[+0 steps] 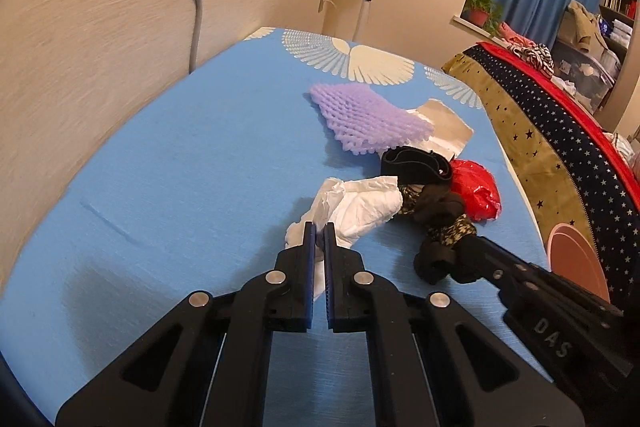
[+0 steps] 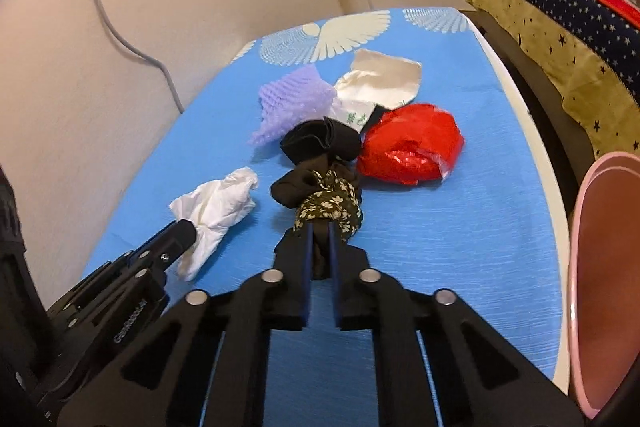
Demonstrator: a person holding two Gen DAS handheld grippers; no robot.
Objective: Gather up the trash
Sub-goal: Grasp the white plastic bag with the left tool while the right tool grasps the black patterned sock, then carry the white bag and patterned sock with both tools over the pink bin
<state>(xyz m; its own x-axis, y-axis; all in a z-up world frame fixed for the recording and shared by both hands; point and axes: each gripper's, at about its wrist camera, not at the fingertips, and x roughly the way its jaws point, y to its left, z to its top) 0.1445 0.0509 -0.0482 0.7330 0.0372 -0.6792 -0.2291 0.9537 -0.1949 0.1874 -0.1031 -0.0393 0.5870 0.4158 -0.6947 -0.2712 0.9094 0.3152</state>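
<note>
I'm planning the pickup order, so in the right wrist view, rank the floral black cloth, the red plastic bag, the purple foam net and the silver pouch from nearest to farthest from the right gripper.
1. Floral black cloth: clamped in the right gripper.
2. Red plastic bag: ahead, right.
3. Purple foam net: farther, left.
4. Silver pouch: farthest, behind the bag.

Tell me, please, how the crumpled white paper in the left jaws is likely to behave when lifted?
The white paper looks thin and creased, so probably light and floppy. Pinched only at one end by the left gripper, it may droop or tear.
</note>
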